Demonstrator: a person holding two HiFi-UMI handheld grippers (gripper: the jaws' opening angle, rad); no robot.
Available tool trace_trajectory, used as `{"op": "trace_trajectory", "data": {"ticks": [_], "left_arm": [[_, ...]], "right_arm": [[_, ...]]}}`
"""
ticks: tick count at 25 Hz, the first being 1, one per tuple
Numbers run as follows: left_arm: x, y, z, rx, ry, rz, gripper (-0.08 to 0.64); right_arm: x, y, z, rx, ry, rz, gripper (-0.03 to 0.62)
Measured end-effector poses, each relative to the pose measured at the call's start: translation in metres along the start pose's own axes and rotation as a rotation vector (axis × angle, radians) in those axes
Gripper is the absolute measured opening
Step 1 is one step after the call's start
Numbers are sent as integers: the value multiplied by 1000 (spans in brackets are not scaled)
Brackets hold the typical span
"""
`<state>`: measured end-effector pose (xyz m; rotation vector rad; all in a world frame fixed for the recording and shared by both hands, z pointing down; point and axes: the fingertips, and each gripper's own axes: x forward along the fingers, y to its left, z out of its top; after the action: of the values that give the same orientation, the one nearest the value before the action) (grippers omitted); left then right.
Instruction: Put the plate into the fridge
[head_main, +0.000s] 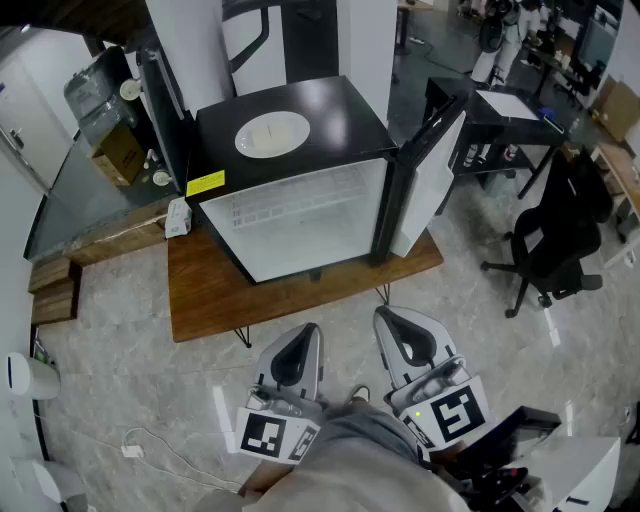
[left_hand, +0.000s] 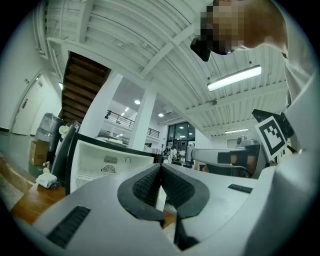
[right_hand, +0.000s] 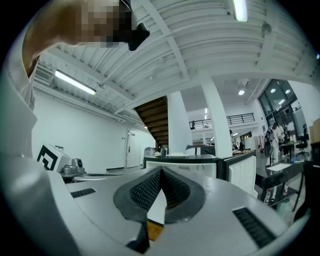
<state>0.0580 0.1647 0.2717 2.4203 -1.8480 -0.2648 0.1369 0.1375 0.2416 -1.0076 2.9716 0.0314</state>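
Note:
A white plate (head_main: 272, 134) lies on the black top of a small fridge (head_main: 290, 190) that stands on a low wooden table (head_main: 210, 290). The fridge door (head_main: 425, 180) hangs open to the right and the white inside looks bare. Both grippers are held low, close to the person's body, well short of the table. My left gripper (head_main: 303, 343) is shut with nothing in it, its tips meeting (left_hand: 160, 167). My right gripper (head_main: 395, 325) is shut too and holds nothing (right_hand: 161, 171). In the right gripper view the plate (right_hand: 172, 155) shows as a thin rim on the fridge top.
A black office chair (head_main: 550, 240) stands to the right, with a black side table (head_main: 490, 115) behind the open door. Water bottles and a cardboard box (head_main: 120, 150) sit at the left. A white cable and plug (head_main: 130, 450) lie on the stone floor.

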Motion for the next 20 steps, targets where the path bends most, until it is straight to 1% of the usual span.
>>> {"op": "trace_trajectory", "data": {"ticks": [5, 11, 14, 16, 20], "left_arm": [[3, 7, 4, -15, -12, -7, 20], [-1, 17, 15, 6, -32, 14, 20], [3, 19, 16, 55, -24, 13, 20], [8, 18, 20, 103, -14, 1, 20], [31, 22, 25, 204, 8, -29, 20]], "right_arm": [[5, 3, 0, 8, -4, 6, 17], [6, 7, 1, 2, -1, 18, 17], [7, 1, 1, 8, -16, 16, 17], [8, -7, 1, -2, -25, 14, 18], [23, -27, 1, -33, -49, 37, 18]]}}
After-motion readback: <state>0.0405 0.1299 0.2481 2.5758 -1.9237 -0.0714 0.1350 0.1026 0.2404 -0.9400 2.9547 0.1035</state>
